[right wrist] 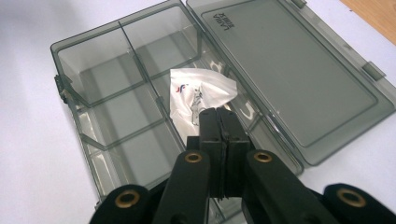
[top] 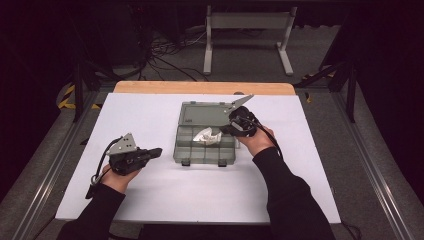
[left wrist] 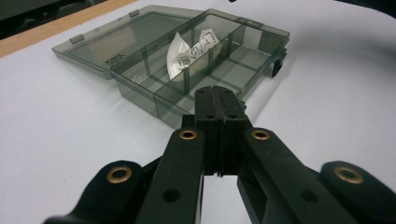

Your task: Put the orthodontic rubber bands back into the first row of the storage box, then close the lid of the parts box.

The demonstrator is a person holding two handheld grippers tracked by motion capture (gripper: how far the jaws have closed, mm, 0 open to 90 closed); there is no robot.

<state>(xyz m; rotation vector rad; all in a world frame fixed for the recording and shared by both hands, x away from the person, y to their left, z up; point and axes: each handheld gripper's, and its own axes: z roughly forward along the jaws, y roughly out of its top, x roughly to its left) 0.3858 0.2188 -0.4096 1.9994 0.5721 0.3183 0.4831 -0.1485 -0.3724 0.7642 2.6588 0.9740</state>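
The left gripper (top: 156, 150) rests on the white table (top: 150, 200), its jaws clenched on nothing. Farther, the right gripper (top: 223, 129), jaws pressed together, pinches the white plastic packet (right wrist: 201, 93) over the open compartment box (top: 190, 150).

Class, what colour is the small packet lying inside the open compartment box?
White, with small red, blue and dark printed marks: the packet shows best in the right gripper view.

A packet (top: 207, 135) lies in the box (top: 186, 150) on the table (top: 150, 200).
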